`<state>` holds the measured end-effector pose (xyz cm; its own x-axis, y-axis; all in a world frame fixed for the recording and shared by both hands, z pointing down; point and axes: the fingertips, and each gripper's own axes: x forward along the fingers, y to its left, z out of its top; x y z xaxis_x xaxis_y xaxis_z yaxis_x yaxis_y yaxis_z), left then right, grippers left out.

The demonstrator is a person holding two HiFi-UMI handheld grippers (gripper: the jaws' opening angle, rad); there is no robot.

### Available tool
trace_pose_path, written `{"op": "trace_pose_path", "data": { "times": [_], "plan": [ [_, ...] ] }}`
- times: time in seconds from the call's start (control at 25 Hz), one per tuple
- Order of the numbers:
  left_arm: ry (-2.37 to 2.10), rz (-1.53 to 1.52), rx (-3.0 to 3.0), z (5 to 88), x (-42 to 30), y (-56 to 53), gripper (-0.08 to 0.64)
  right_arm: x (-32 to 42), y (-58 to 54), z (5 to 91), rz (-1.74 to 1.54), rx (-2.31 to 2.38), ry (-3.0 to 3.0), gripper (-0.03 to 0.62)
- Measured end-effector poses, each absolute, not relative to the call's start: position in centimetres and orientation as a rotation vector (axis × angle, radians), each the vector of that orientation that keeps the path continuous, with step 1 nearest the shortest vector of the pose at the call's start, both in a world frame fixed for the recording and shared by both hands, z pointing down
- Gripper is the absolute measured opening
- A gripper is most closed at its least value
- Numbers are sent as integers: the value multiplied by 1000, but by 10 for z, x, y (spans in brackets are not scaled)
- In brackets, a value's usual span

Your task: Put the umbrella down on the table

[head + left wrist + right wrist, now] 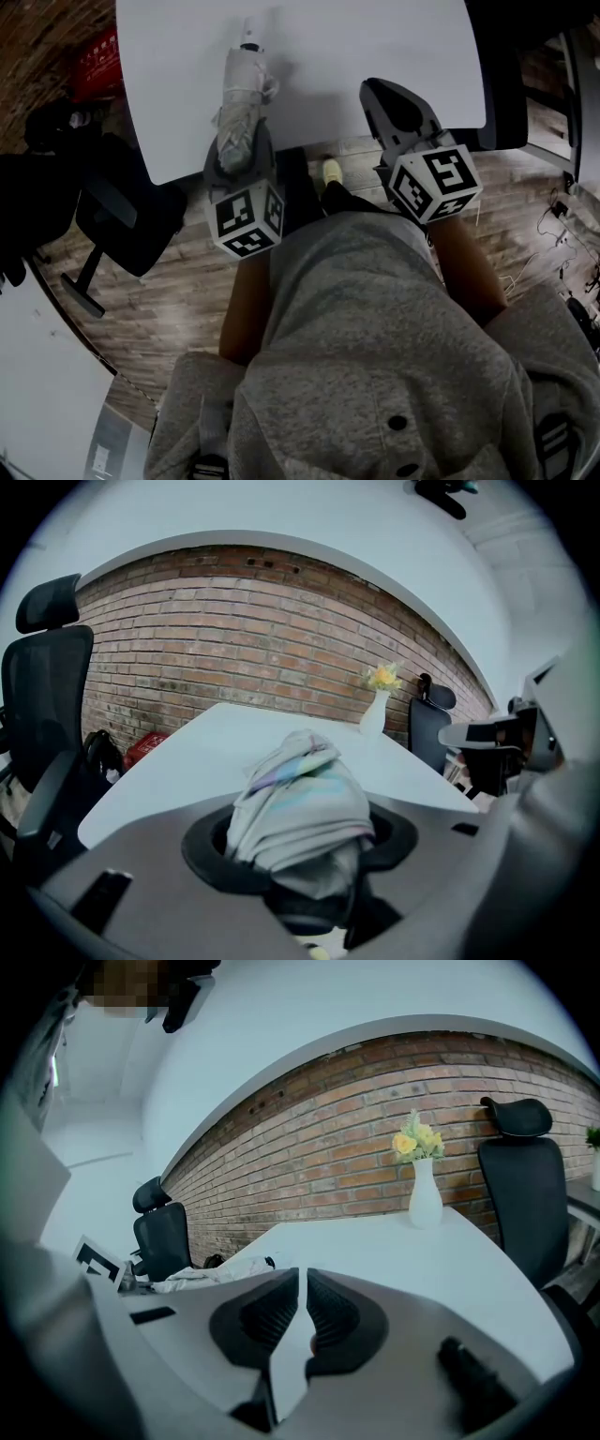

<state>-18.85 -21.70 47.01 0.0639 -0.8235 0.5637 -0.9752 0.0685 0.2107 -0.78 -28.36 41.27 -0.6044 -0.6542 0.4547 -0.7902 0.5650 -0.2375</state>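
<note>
A folded pale grey umbrella (242, 94) lies lengthwise over the near part of the white table (356, 47), its black tip pointing away from me. My left gripper (238, 150) is shut on its near end, at the table's front edge. In the left gripper view the bunched fabric of the umbrella (302, 799) fills the space between the jaws of the left gripper (302, 850). My right gripper (382, 94) hovers over the table's front edge to the right, shut and empty. In the right gripper view the ribbed pads of the right gripper (302, 1288) almost touch, and the umbrella (211, 1274) shows at the left.
A white vase of yellow flowers (424, 1194) stands at the table's far end before a brick wall. Black office chairs stand at the left (122, 216) and beyond the table (525, 1176). A red box (94, 61) sits on the floor at the left. Cables (562, 244) lie at the right.
</note>
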Motion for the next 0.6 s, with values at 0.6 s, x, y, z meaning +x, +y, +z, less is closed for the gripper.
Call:
{"op": "trace_pose_path", "data": {
  "times": [0.6],
  "plan": [
    [-1793,398,1780,514,-188,-206,241,-4,-281,427,615,1169,-2446,38]
  ]
}}
